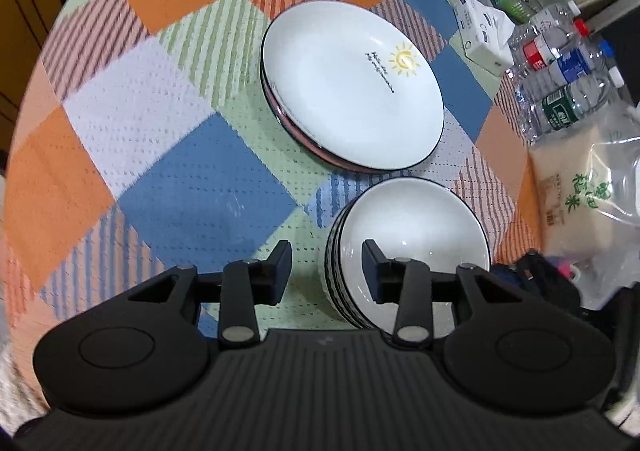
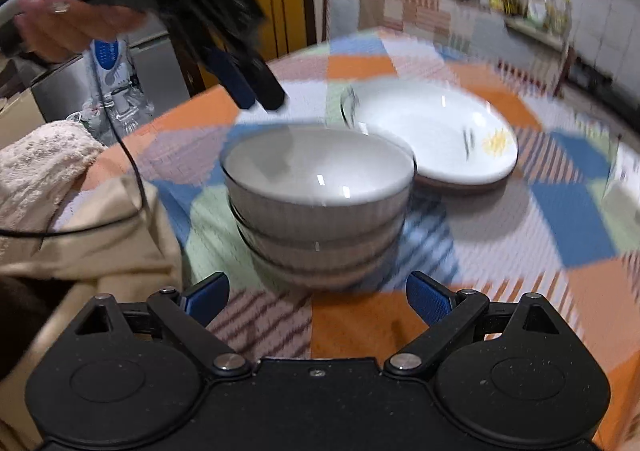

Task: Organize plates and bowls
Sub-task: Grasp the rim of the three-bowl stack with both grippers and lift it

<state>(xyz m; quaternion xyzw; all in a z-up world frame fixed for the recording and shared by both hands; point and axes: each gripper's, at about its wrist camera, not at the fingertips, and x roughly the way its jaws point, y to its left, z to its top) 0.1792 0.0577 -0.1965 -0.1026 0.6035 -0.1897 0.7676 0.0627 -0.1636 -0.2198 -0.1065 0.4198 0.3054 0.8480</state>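
Note:
A stack of white plates [image 1: 352, 87], the top one with a yellow sun drawing, lies on the checked tablecloth [image 1: 172, 91]. Just in front of it stands a stack of three ribbed bowls [image 1: 416, 235]. My left gripper [image 1: 327, 271] is open, its fingers framing the left rim of the top bowl without pressing on it. In the right wrist view the left gripper [image 2: 262, 101] hangs above and behind the bowls [image 2: 320, 187], held by a person's hand [image 2: 68, 19]. My right gripper [image 2: 318, 301] stands wide open just short of the bowl stack, nothing between its fingers. The plates [image 2: 432, 135] sit behind the bowls to the right.
Several plastic water bottles [image 1: 560, 83], a white box [image 1: 484, 39] and a clear bag of rice [image 1: 580, 195] crowd the table's right edge. A beige sleeve [image 2: 92, 235] and a black cable [image 2: 132, 159] lie at the left of the right wrist view.

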